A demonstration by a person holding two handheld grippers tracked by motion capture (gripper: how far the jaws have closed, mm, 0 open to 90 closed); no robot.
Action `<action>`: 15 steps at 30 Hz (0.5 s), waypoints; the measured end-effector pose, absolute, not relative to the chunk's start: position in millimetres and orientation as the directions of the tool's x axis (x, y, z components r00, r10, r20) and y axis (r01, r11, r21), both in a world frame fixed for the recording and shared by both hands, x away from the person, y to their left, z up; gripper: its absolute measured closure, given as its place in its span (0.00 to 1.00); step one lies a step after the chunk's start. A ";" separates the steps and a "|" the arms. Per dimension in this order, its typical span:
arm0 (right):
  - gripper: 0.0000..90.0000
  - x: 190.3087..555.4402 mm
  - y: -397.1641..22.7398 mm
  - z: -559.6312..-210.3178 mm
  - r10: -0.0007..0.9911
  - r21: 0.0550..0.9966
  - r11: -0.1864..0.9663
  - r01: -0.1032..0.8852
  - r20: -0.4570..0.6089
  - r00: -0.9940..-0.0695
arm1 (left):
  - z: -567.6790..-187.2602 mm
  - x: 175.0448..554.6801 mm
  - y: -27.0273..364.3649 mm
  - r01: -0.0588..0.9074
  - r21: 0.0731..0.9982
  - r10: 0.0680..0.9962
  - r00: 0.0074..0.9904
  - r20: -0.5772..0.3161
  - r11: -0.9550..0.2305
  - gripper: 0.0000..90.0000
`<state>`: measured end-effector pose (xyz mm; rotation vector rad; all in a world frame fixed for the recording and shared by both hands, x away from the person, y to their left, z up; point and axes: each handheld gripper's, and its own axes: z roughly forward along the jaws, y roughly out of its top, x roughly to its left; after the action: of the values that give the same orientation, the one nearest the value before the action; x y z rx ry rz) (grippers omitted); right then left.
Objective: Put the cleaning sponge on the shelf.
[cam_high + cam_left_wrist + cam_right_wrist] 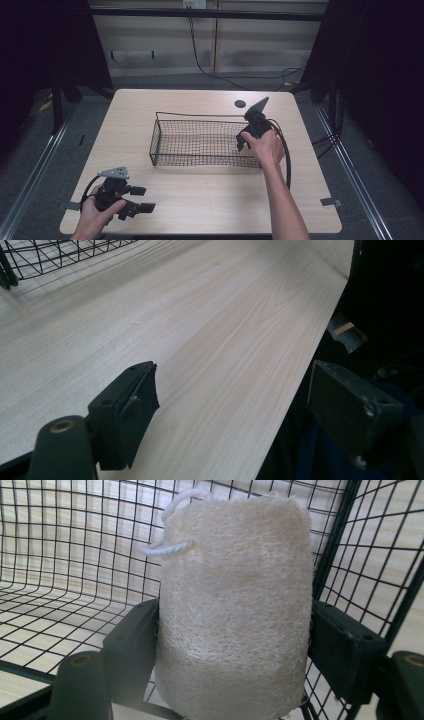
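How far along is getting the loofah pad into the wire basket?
Done: the right gripper has the loofah pad clamped. In hand: pad and gripper sit inside the wire basket, at its right end. Left: release and withdraw. The left gripper rests open over the table.

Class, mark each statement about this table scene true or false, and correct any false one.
1. The right claw grips a loofah. True.
2. The loofah is blue. False: it is cream-white.
3. The left claw holds nothing. True.
4. The basket is solid plastic. False: it is black wire mesh.
5. The loofah has a white cord loop. True.
6. The left claw is inside the basket. False: it is at the near table edge.
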<state>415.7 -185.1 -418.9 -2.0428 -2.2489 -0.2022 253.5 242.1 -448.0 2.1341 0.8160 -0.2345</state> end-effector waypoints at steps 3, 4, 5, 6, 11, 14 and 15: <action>0.28 415.7 -185.1 -421.5 0.982 0.030 0.089 0.996 0.164 -0.092 | -448.2 253.7 242.3 0.626 0.637 0.473 0.772 -0.424 -0.451 0.22; 0.28 416.1 -184.1 -422.6 0.983 0.021 0.087 0.996 0.162 -0.089 | -448.1 253.8 242.5 0.626 0.636 0.469 0.773 -0.427 -0.451 0.22; 0.28 416.1 -184.1 -422.6 0.983 0.021 0.087 0.996 0.162 -0.089 | -448.1 253.8 242.5 0.626 0.636 0.469 0.773 -0.427 -0.451 0.22; 0.28 415.8 -183.3 -424.4 0.984 0.024 0.087 0.996 0.157 -0.090 | -448.1 253.7 242.3 0.624 0.637 0.473 0.773 -0.422 -0.452 0.22; 0.28 415.5 -183.0 -427.6 0.986 0.011 0.074 0.997 0.146 -0.075 | -448.0 253.7 242.3 0.626 0.635 0.472 0.772 -0.425 -0.452 0.22; 0.28 414.6 -184.3 -431.5 0.989 0.012 0.063 0.998 0.136 -0.064 | -447.8 253.8 242.6 0.626 0.634 0.470 0.773 -0.426 -0.454 0.22; 0.28 414.5 -184.1 -431.8 0.989 0.007 0.067 0.998 0.128 -0.068 | -447.8 253.6 242.5 0.626 0.635 0.471 0.773 -0.425 -0.453 0.22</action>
<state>414.5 -184.1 -431.8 -2.0819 -2.2284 -0.1421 253.6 242.5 -447.8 2.1323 0.8148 -0.2365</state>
